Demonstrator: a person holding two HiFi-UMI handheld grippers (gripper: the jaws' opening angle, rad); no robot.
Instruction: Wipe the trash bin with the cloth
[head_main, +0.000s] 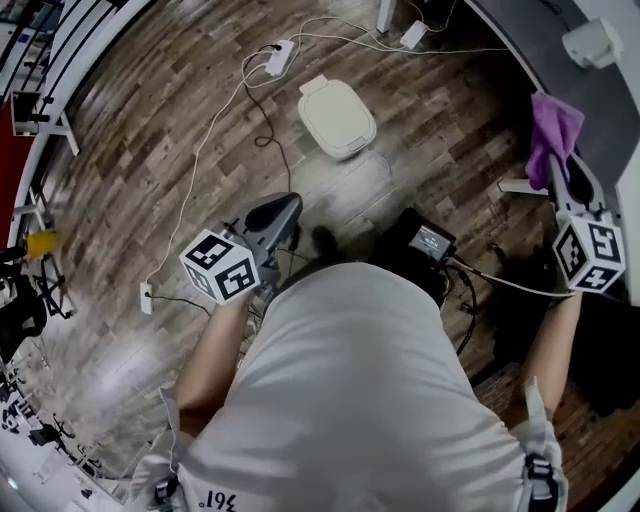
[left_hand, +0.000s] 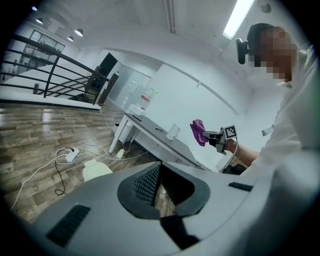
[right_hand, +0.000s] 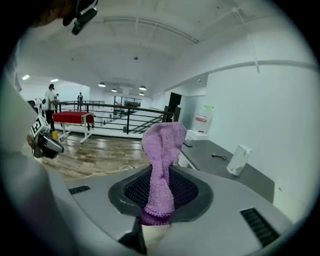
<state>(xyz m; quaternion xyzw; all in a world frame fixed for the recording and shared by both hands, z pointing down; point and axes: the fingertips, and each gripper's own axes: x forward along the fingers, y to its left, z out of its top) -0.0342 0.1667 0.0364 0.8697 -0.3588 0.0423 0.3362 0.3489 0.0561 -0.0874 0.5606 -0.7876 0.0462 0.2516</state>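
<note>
The trash bin (head_main: 337, 116) is a cream lidded bin standing on the wood floor ahead of me; it also shows low in the left gripper view (left_hand: 97, 170). The purple cloth (head_main: 554, 132) hangs bunched and upright from my right gripper (head_main: 558, 172), which is shut on it at the right, beside the grey table. In the right gripper view the cloth (right_hand: 162, 160) stands up between the pads. My left gripper (head_main: 292, 206) hovers over the floor short of the bin, shut with nothing in it. Both grippers are well apart from the bin.
A white power strip (head_main: 280, 56) and loose cables trail across the floor beyond and left of the bin. A black device (head_main: 428, 243) sits at my feet. The grey table (right_hand: 212, 156) carries a white object (right_hand: 238, 159). A railing and a red table (right_hand: 73, 117) stand far off.
</note>
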